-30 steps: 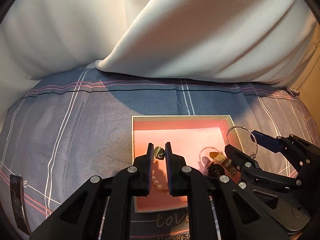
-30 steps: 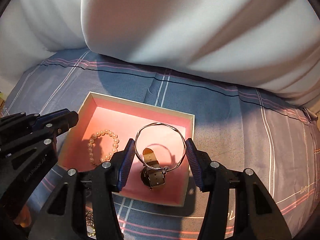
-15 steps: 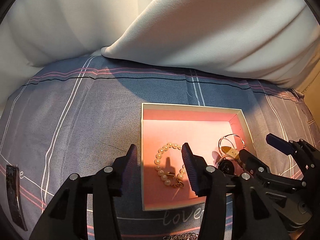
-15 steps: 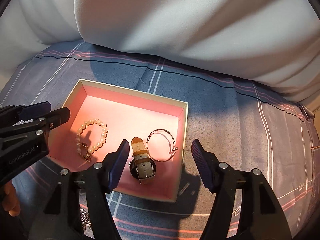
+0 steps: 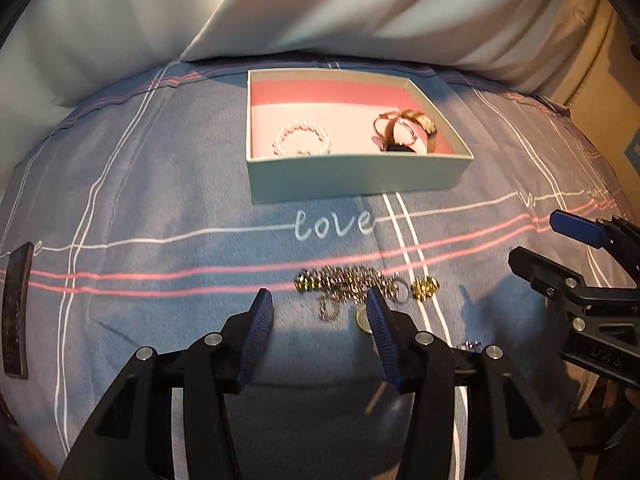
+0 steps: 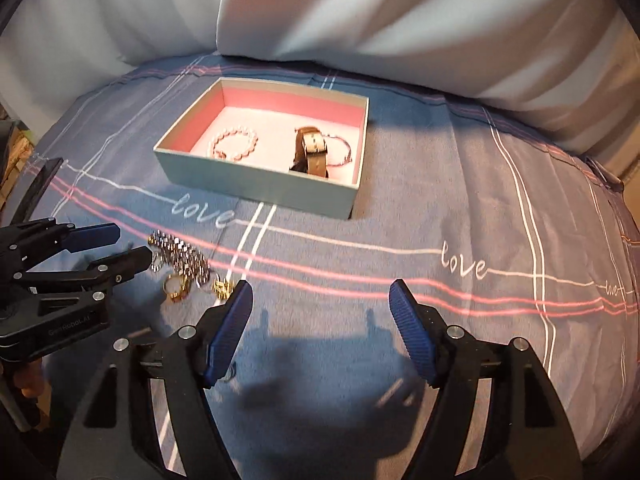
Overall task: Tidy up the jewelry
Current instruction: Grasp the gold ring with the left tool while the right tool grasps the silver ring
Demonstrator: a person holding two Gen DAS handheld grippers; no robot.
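Note:
An open box (image 5: 352, 176) (image 6: 256, 188) with a pink lining sits on the blue bedsheet. Inside lie a pearl bracelet (image 5: 302, 142) (image 6: 235, 143), a brown-strap watch (image 5: 416, 132) (image 6: 314, 152) and a thin silver bangle (image 6: 342, 154). A silver and gold chain bracelet (image 5: 352, 280) (image 6: 180, 258) and a gold ring (image 6: 176, 289) lie on the sheet nearer me. My left gripper (image 5: 318, 314) is open and empty, just in front of the chain. My right gripper (image 6: 322, 304) is open and empty, to the right of the chain.
White pillows (image 5: 360, 4) (image 6: 400, 12) rise behind the box. A dark flat strip (image 5: 16, 312) lies on the sheet at far left. The right gripper (image 5: 568, 256) shows at the right of the left wrist view, and the left gripper (image 6: 108, 248) at the left of the right one.
Both grippers let go of the pearl bracelet and the bangle in the box, opened, and pulled back toward me. The chain on the sheet has come into view.

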